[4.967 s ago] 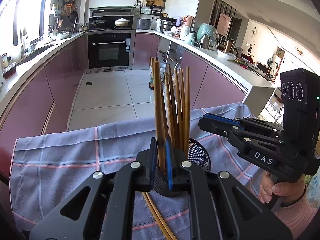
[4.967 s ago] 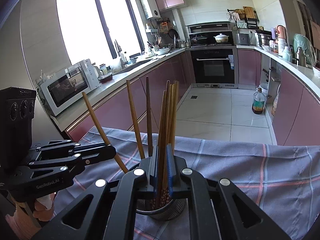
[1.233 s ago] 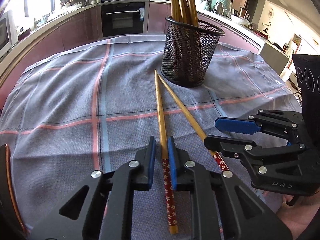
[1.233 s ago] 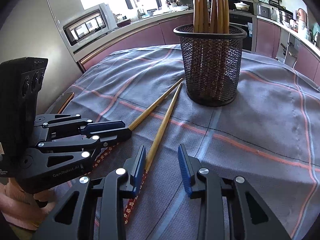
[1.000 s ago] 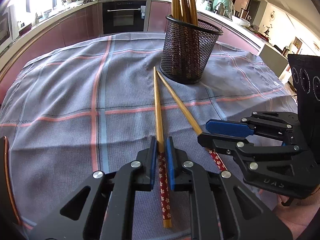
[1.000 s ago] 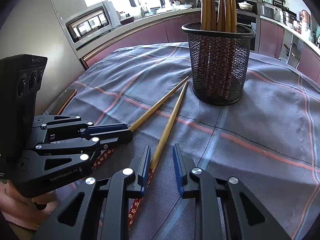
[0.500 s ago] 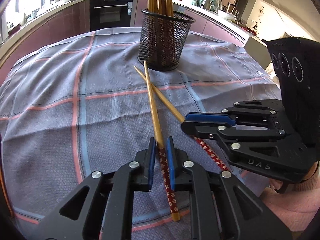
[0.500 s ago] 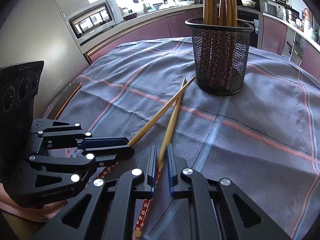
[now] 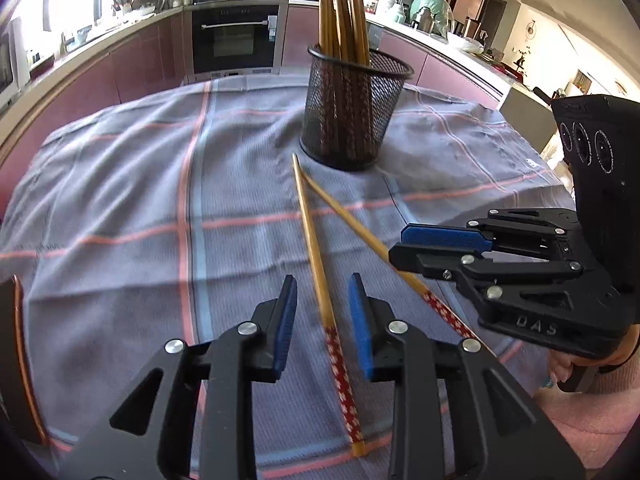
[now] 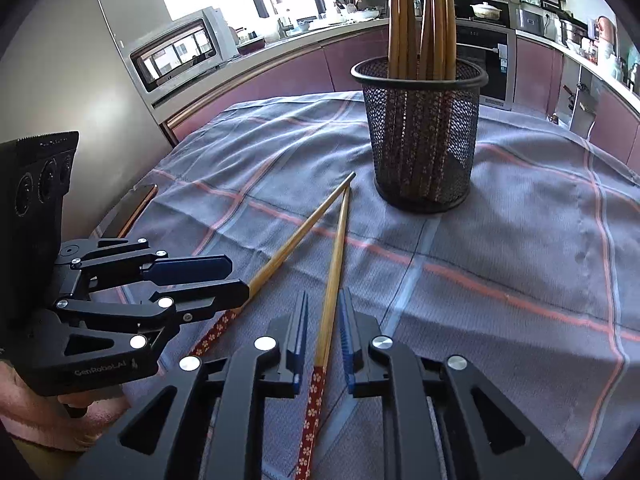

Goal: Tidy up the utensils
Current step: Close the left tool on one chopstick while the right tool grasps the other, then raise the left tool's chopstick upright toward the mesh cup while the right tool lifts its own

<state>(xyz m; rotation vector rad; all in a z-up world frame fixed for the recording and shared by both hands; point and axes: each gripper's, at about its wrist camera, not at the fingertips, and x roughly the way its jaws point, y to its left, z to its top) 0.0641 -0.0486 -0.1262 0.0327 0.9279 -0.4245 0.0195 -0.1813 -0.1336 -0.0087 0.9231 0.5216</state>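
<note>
Two wooden chopsticks with red flowered ends lie on the checked cloth, tips nearly meeting in front of the black mesh cup [image 9: 352, 120] [image 10: 420, 140], which holds several more upright. My left gripper [image 9: 322, 284] [image 10: 238, 278] straddles the left chopstick [image 9: 312, 236] [image 10: 288, 248]; its jaws are opening and the pads stand clear of the stick. My right gripper [image 10: 324, 300] [image 9: 398, 246] straddles the right chopstick [image 10: 336, 256] [image 9: 352, 220]; its jaws are opening too, with a narrow gap on each side of the stick.
The grey-blue cloth [image 9: 120, 200] with pink stripes covers the table. A dark flat object with an orange rim [image 9: 16, 360] [image 10: 136, 204] lies at the table's left edge. Kitchen counters, a microwave [image 10: 180, 52] and an oven [image 9: 236, 40] stand beyond. Hands in pink sleeves hold the grippers.
Half a second ago both grippers were shut on their chopsticks; now both have opened and the sticks lie loose on the cloth. The hands have barely shifted.
</note>
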